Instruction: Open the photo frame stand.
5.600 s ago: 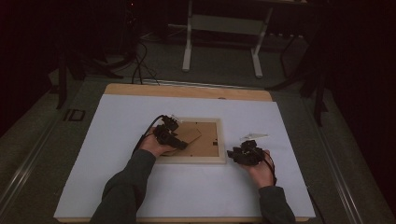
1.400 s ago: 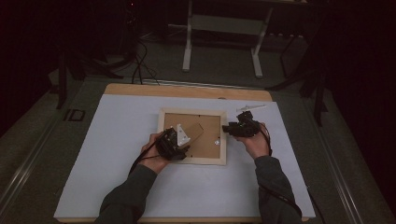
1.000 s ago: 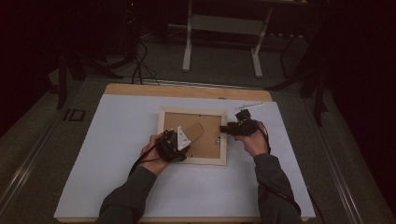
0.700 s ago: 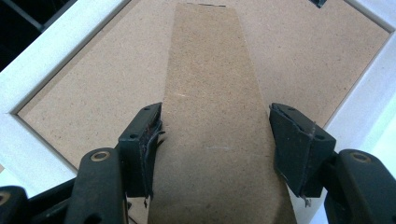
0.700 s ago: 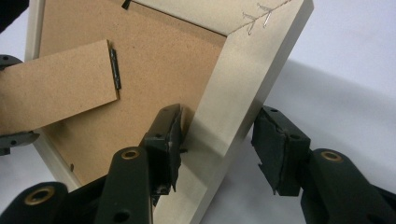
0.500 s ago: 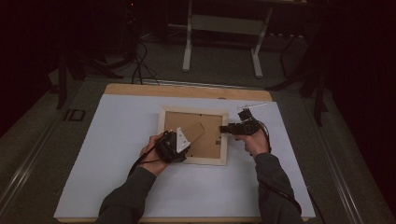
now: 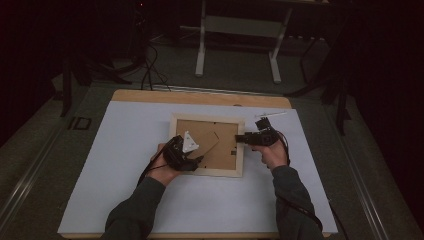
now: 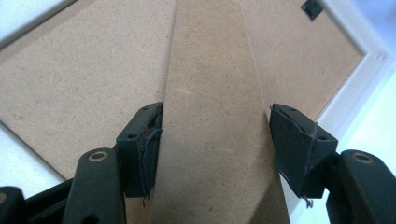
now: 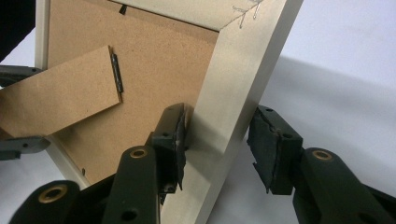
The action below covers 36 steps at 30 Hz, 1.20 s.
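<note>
A pale wooden picture frame (image 7: 207,119) lies face down on the white mat, its brown backing board (image 7: 210,132) up. My left gripper (image 7: 199,160) sits at the frame's near left corner, and its jaws hold the brown stand leg (image 8: 215,70) by its two long edges. My right gripper (image 7: 239,137) reaches in from the right. Its jaws straddle the frame's right rail (image 9: 238,70), the inner pad pressed against it. The stand leg (image 9: 60,98) hangs from a small black hinge in the right gripper view.
The white mat (image 7: 125,150) covers a wooden table (image 7: 200,96). A thin white object (image 7: 270,115) lies just behind the right gripper. A metal stand (image 7: 237,25) and cables are on the floor beyond the table.
The right gripper has come up from the mat beside the frame onto its right rail. The left gripper has shifted to the near left corner. Over the last second almost nothing moves.
</note>
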Motion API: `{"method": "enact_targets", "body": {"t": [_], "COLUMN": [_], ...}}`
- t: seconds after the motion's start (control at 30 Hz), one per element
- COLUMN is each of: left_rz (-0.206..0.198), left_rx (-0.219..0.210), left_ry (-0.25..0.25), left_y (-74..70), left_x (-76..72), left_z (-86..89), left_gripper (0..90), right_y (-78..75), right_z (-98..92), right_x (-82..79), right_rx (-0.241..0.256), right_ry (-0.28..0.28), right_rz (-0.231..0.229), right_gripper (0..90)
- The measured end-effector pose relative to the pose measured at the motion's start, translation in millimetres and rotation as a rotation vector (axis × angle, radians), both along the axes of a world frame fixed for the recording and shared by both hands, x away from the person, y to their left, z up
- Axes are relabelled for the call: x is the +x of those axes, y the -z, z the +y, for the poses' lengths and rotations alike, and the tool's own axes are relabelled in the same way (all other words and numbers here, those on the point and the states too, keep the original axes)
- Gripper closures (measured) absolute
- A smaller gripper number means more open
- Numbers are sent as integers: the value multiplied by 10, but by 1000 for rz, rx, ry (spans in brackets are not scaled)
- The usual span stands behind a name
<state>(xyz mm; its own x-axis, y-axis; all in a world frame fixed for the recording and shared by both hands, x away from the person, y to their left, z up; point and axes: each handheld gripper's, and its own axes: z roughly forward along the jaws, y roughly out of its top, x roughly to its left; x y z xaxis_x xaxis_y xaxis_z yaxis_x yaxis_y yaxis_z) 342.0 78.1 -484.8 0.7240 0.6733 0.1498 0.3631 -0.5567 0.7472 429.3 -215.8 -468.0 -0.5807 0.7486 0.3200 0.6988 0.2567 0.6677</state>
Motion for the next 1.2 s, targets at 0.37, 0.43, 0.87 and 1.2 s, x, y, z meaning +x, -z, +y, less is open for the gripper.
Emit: {"method": "enact_targets", "body": {"t": [0.37, 0.43, 0.87, 1.2], "left_rz": [205, 233, 230, 157], "left_rx": [-82, -94, -37, -4], "left_ry": [26, 21, 75, 51], "left_y": [-21, -32, -46, -53], "left_x": [134, 152, 154, 156], "left_z": [106, 116, 124, 66], "left_gripper": [423, 434, 481, 489], "right_y": [-22, -30, -46, -146], "right_z": [9, 13, 15, 5], "right_x": [-28, -36, -64, -98], "right_rx": [-10, -13, -17, -29], "right_ry": [-5, -7, -10, 4], "right_rz": [-20, -26, -53, -121], "right_gripper": [565, 564, 564, 574]}}
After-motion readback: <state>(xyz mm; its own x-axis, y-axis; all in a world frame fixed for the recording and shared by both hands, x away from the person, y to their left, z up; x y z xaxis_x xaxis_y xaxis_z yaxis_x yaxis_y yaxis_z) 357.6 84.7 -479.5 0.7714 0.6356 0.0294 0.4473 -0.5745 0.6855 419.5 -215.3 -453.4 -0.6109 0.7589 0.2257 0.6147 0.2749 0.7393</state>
